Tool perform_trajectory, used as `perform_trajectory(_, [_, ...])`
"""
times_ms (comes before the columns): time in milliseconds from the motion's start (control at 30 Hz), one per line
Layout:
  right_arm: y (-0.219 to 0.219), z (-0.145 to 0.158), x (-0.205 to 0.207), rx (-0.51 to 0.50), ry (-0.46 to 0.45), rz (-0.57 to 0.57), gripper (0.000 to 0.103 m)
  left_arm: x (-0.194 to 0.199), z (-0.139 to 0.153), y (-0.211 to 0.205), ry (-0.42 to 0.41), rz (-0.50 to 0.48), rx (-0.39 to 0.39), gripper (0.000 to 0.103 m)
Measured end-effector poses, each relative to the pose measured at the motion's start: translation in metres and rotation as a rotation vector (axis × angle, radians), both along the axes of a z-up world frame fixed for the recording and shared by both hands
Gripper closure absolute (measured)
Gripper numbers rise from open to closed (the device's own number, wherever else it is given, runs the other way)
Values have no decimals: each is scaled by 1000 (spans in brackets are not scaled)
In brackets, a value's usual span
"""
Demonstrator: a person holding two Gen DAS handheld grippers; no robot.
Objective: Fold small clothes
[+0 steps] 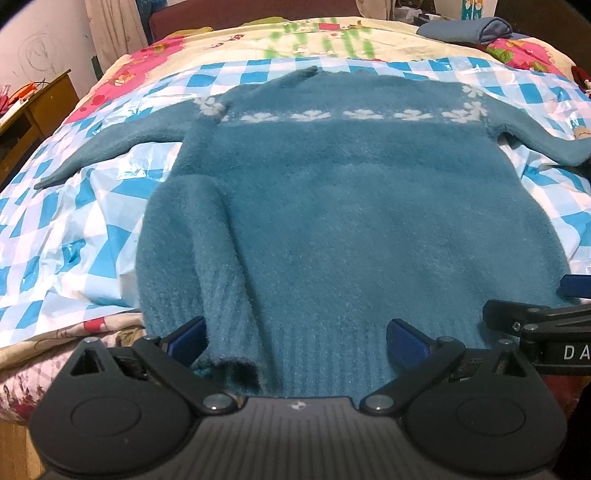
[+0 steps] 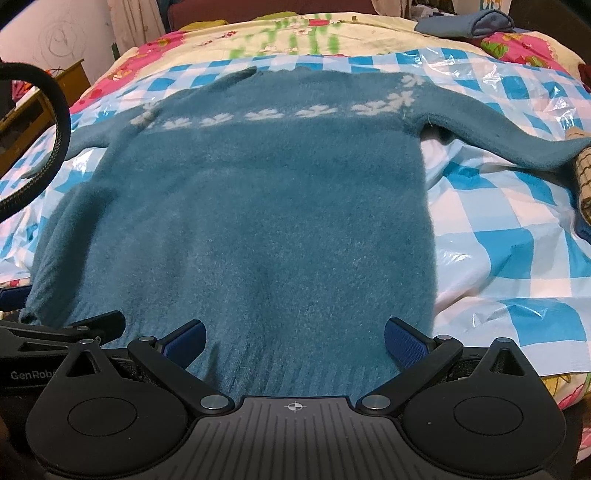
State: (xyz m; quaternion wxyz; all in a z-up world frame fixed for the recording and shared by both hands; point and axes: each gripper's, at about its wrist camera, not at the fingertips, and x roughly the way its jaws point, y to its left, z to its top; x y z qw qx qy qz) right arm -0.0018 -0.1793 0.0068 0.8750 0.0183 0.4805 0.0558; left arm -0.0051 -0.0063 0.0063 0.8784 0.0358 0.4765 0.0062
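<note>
A fuzzy teal sweater (image 1: 332, 206) with a band of white flowers lies spread flat on the bed, hem toward me and both sleeves stretched out sideways; it also shows in the right wrist view (image 2: 258, 206). A fold of fabric is doubled over near the hem's left side (image 1: 221, 295). My left gripper (image 1: 297, 341) is open, its blue-padded fingers (image 1: 184, 341) straddling the ribbed hem at its left part. My right gripper (image 2: 295, 341) is open, straddling the hem further right. Neither holds anything.
A blue-and-white checked plastic sheet (image 1: 74, 221) covers the floral bedspread (image 2: 517, 44). A folded blue garment (image 1: 472, 29) lies at the far right corner. A wooden desk (image 1: 33, 110) stands left of the bed. A black cable (image 2: 55, 122) loops at the left.
</note>
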Motion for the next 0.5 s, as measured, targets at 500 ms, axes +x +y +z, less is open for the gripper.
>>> perform_trajectory(500, [-2,-1,1,19,8,-5,0,3,1,-2,0,-10,11,0])
